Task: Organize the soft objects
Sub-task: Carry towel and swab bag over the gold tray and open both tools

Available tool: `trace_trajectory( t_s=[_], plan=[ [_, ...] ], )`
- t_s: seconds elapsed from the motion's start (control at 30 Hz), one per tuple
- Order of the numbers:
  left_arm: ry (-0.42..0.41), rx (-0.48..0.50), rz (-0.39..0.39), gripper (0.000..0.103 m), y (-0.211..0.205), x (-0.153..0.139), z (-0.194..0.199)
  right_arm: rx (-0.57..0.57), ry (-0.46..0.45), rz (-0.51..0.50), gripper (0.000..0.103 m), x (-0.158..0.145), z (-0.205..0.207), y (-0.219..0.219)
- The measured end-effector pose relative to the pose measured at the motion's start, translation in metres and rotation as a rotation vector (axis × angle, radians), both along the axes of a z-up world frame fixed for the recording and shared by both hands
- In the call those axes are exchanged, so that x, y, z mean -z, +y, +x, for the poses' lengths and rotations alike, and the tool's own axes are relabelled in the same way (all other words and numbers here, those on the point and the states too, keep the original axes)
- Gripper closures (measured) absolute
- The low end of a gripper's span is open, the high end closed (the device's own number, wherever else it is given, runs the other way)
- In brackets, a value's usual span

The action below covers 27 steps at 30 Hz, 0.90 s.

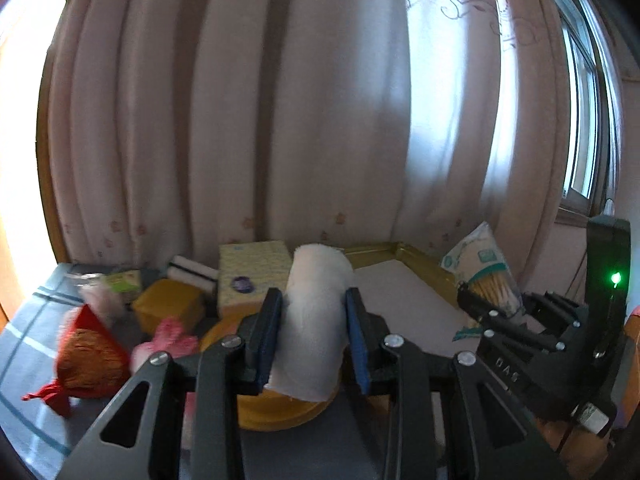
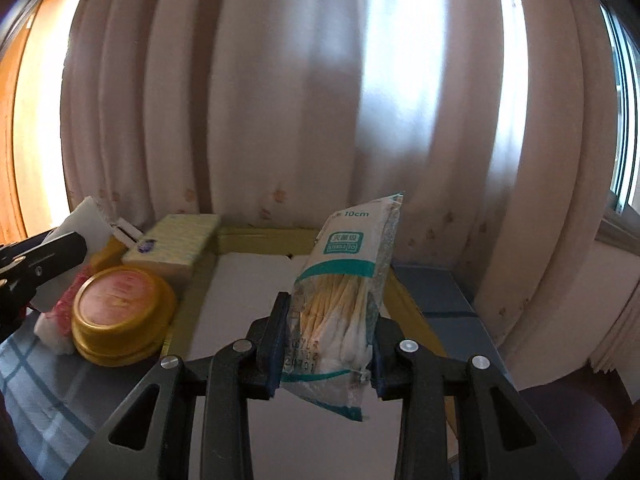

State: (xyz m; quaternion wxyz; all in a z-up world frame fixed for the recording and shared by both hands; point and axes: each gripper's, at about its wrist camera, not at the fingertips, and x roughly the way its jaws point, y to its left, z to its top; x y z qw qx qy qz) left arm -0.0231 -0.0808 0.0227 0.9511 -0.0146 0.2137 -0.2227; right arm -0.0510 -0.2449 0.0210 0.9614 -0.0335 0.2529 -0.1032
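A white rolled cloth (image 1: 316, 312) stands upright between the blue pads of my left gripper (image 1: 314, 332), which is shut on it. My right gripper (image 2: 330, 344) is shut on a clear packet of cotton swabs (image 2: 344, 296), held upright by its lower half. Both are held in the air beside a gold-rimmed tray (image 2: 260, 236) with a white floor. In the left wrist view the right gripper (image 1: 496, 300) and its swab packet (image 1: 484, 268) hang over the tray's (image 1: 400, 254) right side. In the right wrist view the left gripper (image 2: 68, 246) and the cloth roll (image 2: 86, 220) show at the left edge.
Left of the tray are a yellow tissue box (image 1: 254, 268), a round gold tin (image 2: 120, 312), a yellow box (image 1: 168, 304), a red drawstring pouch (image 1: 86, 356) and a pink soft toy (image 1: 168, 340). All rest on a blue checked cloth (image 1: 32, 320). Curtains (image 1: 240, 120) hang close behind.
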Motion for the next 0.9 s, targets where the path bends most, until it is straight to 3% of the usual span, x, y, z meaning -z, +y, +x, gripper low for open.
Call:
trace_trajectory(
  t_s=[0.37,0.9],
  plan=[
    [0.033,0.061,0.016,0.072,-0.054,0.009,0.015,0.019,0.063,0.0,0.067,0.023,0.012,-0.028],
    [0.095,0.127,0.057,0.072,-0.093,0.036,0.024,0.008,0.156,-0.025,0.067,0.032,0.02,-0.039]
  ],
)
